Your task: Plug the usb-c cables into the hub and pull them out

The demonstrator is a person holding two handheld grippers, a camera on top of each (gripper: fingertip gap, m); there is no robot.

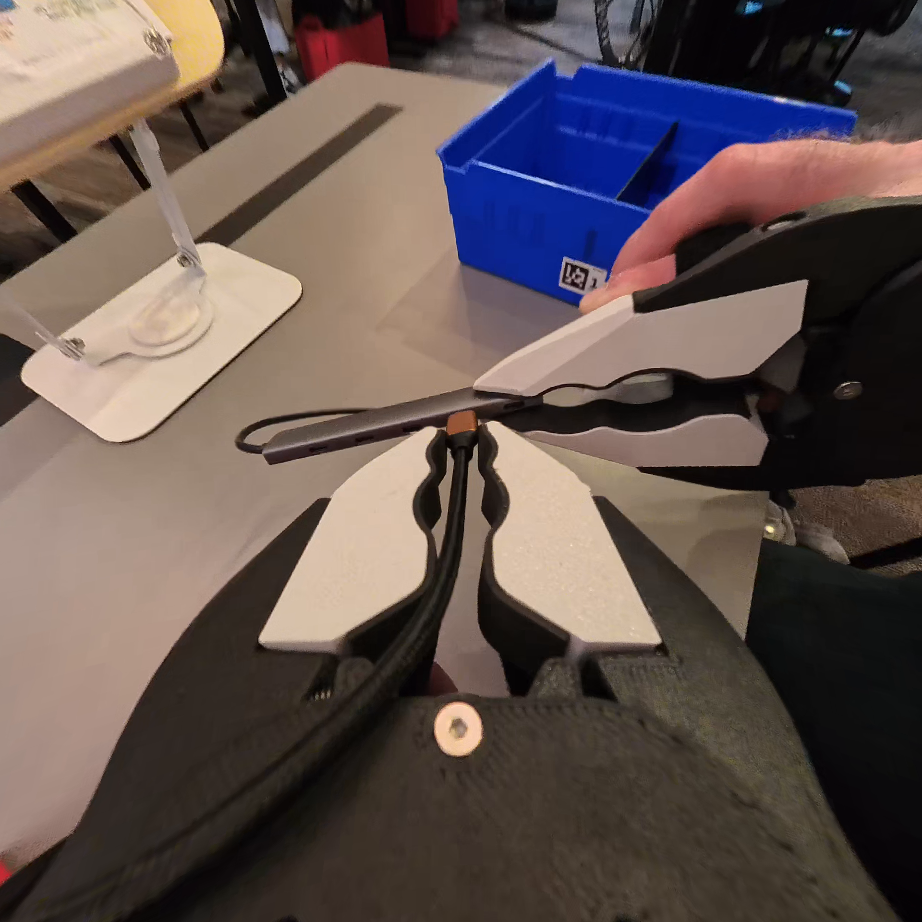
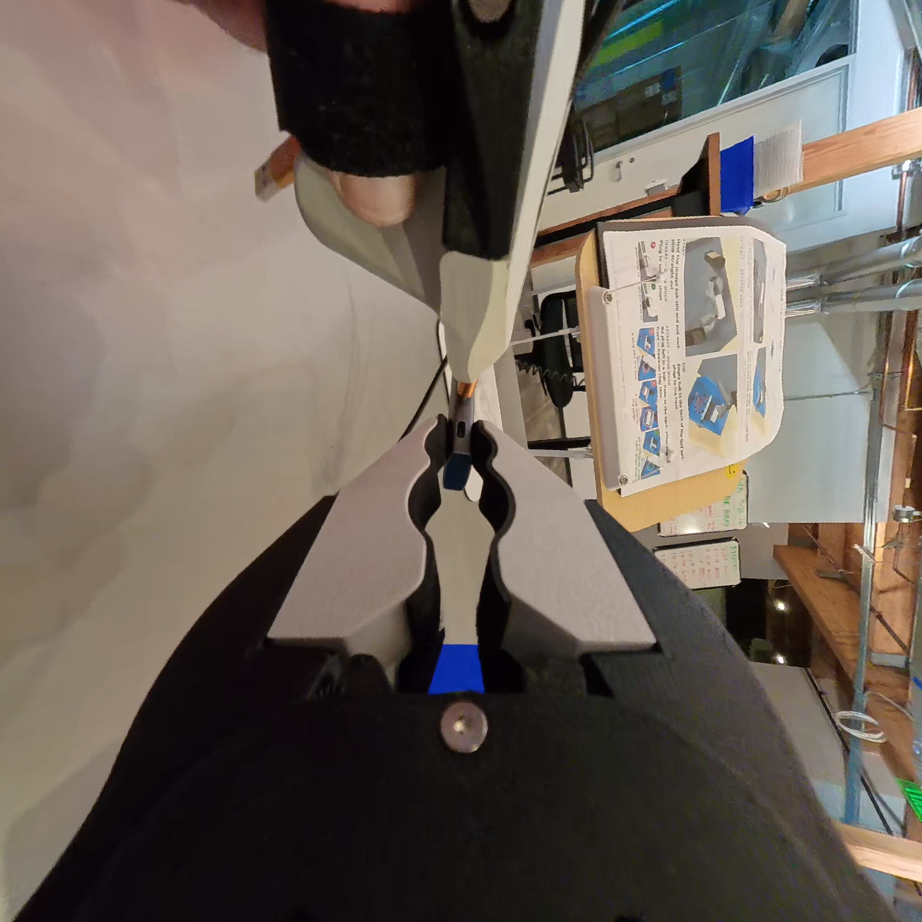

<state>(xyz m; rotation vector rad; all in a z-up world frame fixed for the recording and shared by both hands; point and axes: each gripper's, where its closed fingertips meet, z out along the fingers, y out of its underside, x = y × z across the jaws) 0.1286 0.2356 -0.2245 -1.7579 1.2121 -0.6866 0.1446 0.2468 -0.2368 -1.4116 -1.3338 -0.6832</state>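
Grippers: two, one cable point(image 1: 456, 504), one hub point(image 1: 379, 428), one bin point(image 1: 524, 219)

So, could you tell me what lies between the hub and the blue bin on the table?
In the left wrist view, the right gripper clamping the hub crosses that stretch; otherwise only bare grey table separates it from the blue bin.
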